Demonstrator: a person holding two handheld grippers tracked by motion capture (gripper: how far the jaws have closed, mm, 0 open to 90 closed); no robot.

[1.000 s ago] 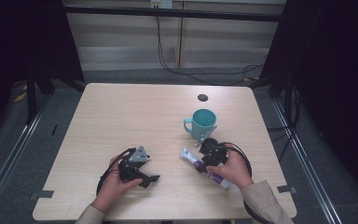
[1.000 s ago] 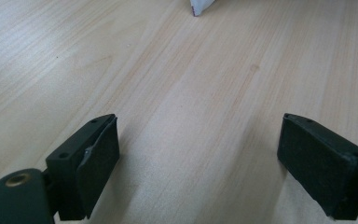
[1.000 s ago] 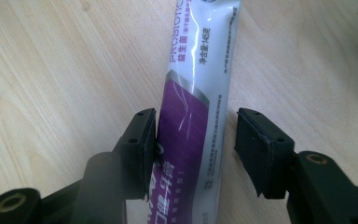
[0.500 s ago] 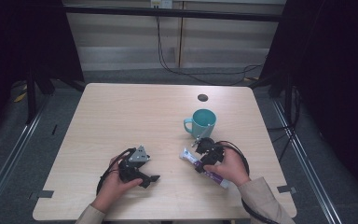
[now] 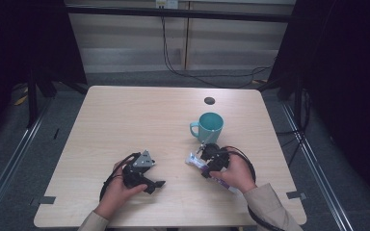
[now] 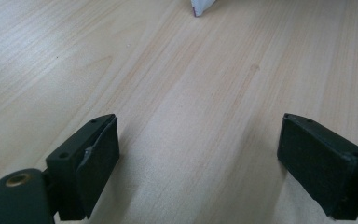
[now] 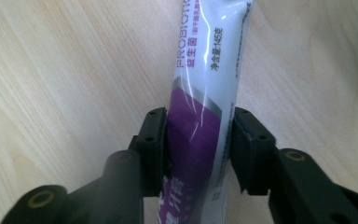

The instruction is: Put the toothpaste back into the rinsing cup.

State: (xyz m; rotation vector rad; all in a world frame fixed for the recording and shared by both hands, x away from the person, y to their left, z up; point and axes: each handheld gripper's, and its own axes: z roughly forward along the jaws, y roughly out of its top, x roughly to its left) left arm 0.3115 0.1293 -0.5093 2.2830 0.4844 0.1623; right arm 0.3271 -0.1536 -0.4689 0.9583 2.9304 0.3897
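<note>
Apparently one tube (image 7: 205, 84), one mug (image 5: 210, 127), two tongs.

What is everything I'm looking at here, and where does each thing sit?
table: one, light wood, centre of the high view.
mug: one, teal, right of centre, handle to the left.
tube: one, white and purple, lying near the mug, clamped between jaws.
dark round spot: one, on the tabletop behind the mug.
left gripper: one, black, jaws wide apart over bare wood.
right gripper: one, black, closed on the tube.
</note>
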